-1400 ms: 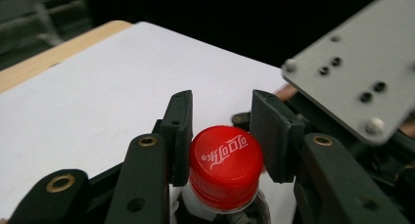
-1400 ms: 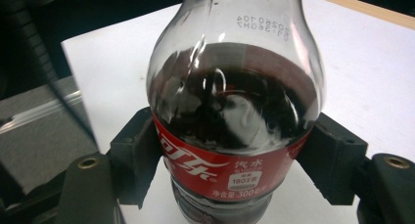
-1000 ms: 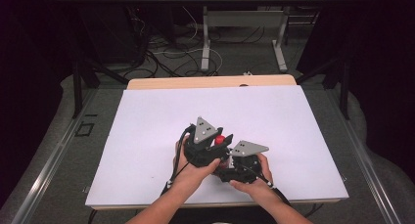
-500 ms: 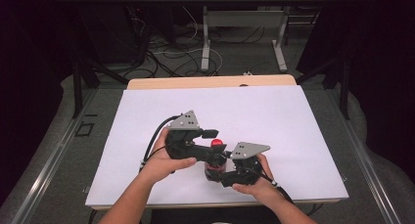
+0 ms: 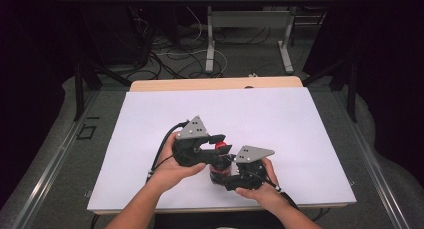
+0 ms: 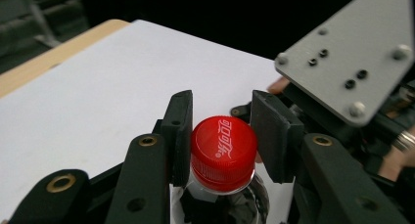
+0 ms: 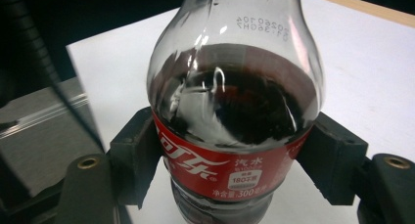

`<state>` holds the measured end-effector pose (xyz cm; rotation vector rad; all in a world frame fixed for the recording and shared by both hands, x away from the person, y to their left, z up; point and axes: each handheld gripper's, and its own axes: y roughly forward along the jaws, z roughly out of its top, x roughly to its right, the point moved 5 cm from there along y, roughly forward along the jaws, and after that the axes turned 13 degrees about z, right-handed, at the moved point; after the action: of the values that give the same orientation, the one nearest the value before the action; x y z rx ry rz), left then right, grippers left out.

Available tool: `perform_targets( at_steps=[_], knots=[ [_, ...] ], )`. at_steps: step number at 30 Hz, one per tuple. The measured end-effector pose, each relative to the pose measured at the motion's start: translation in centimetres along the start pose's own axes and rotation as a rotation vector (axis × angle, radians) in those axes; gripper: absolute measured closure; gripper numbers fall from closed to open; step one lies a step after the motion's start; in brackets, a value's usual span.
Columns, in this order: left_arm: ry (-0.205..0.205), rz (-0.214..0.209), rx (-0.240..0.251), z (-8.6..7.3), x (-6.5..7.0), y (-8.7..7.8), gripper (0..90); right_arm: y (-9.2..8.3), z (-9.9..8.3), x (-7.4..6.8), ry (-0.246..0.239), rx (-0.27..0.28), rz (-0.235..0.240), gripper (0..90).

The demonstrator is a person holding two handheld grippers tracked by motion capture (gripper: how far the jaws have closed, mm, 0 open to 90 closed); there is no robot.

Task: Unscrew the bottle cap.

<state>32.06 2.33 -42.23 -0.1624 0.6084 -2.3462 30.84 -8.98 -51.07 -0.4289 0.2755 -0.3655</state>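
Observation:
A small cola bottle (image 5: 218, 165) with dark drink and a red label (image 7: 215, 168) stands upright near the front of the white table (image 5: 280, 119). My right gripper (image 5: 220, 176) is shut on its body at the label, one pad on each side (image 7: 234, 171). From the left, my left gripper (image 5: 220, 145) reaches over the top. Its jaws have just been closing and now clamp the red cap (image 6: 223, 148), which sits between the pads (image 6: 220, 131). A hand holds each gripper.
The white sheet covers the table, with bare room to the left, right and far side of the bottle. A wooden edge (image 5: 215, 84) runs along the back. Beyond it are cables on the floor (image 5: 170, 59) and another table's metal legs (image 5: 211, 39).
The left hand and its gripper have shifted left and turned about the cap, and its jaws have closed onto the cap again. The right gripper and the bottle have stayed put.

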Motion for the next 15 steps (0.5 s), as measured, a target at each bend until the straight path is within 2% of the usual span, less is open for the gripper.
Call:
perform_targets(
  at_steps=[1,2,4,5,6,7,8,11,12,13,15],
  knots=[
    [-0.021,0.07,0.006,0.0,0.6,0.3,61.7,0.0,-0.1,0.2,0.01,0.0,-0.034,29.3],
    [-0.034,0.109,0.008,-0.1,0.8,0.4,61.8,0.0,-0.1,0.3,0.016,-0.001,-0.05,29.3],
    [-0.05,0.177,0.014,-0.1,1.4,0.7,61.8,0.0,-0.2,0.4,0.031,-0.007,-0.062,29.3],
    [-0.05,0.177,0.014,-0.1,1.4,0.7,61.8,0.1,-0.2,0.5,0.036,-0.002,-0.069,29.3],
    [-0.086,0.24,0.015,-0.2,1.8,1.0,61.8,0.1,-0.3,0.5,0.044,-0.003,-0.075,29.3],
    [-0.091,0.263,0.016,-0.2,1.9,1.2,61.8,0.2,-0.3,0.6,0.046,-0.003,-0.08,29.3],
    [-0.099,0.273,0.016,-0.2,1.9,1.3,61.7,0.2,-0.4,0.7,0.049,-0.006,-0.081,29.3],
    [-0.114,0.264,0.021,-0.2,1.9,1.4,61.3,0.1,-0.4,0.9,0.059,-0.012,-0.077,29.3],
    [-0.119,0.246,0.023,-0.2,1.6,1.4,61.1,0.1,-0.4,1.0,0.06,-0.003,-0.076,29.3],
    [-0.119,0.246,0.023,-0.2,1.6,1.4,60.3,0.1,-0.4,1.0,0.06,-0.003,-0.076,29.3],
    [-0.119,0.218,0.025,-0.2,1.4,1.3,54.6,0.0,-0.5,0.9,0.049,-0.004,-0.074,29.3]
  ],
)
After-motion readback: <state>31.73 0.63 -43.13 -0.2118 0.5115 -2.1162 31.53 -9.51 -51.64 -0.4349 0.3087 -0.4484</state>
